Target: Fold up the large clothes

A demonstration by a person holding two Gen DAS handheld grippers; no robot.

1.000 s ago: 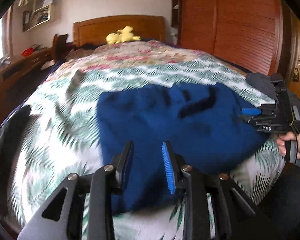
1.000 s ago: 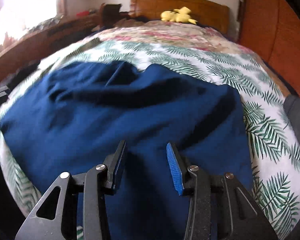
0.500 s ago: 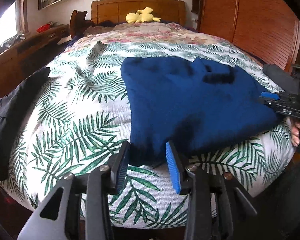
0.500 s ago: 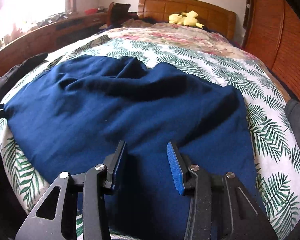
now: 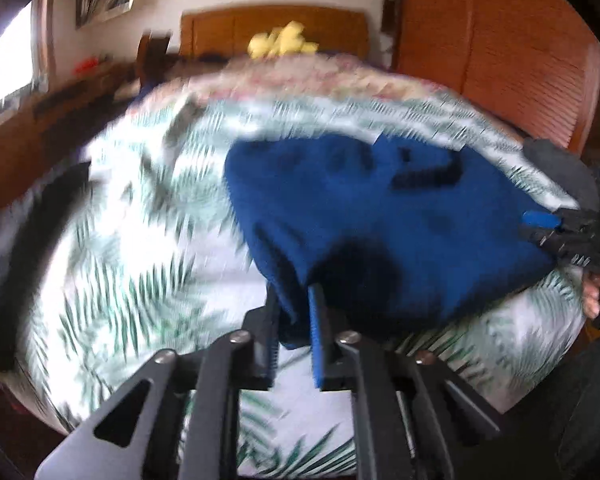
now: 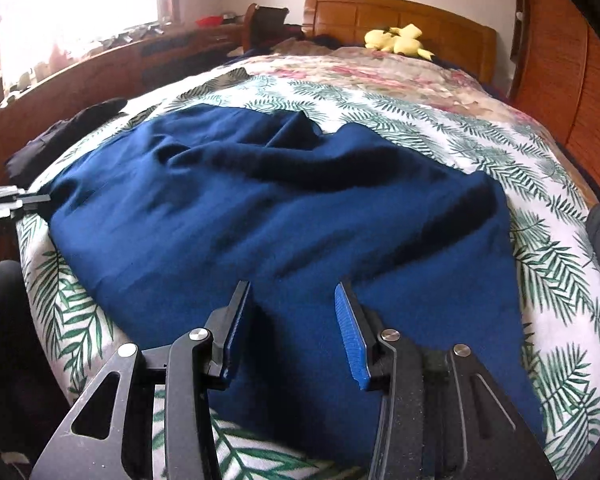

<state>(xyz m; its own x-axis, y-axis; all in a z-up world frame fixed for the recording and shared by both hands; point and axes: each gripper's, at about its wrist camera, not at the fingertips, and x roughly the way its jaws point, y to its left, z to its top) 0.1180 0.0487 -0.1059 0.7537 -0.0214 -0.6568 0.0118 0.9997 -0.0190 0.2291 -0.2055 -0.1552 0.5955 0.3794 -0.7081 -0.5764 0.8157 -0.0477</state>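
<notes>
We see a dark garment (image 6: pixel 60 136) off to the left of our right gripper (image 6: pixel 296 332), a grey one (image 5: pixel 560 168) at the far right of our left gripper (image 5: pixel 294 332), and a yellow plush toy (image 6: pixel 398 40) far ahead by the headboard (image 6: pixel 400 16). The blue garment (image 6: pixel 284 216) lies spread on the leaf-print bedspread (image 6: pixel 552 264). Half a second ago our left gripper gaped over the corner; now it pinches that corner, lifted. Our right gripper stays wide above the cloth.
</notes>
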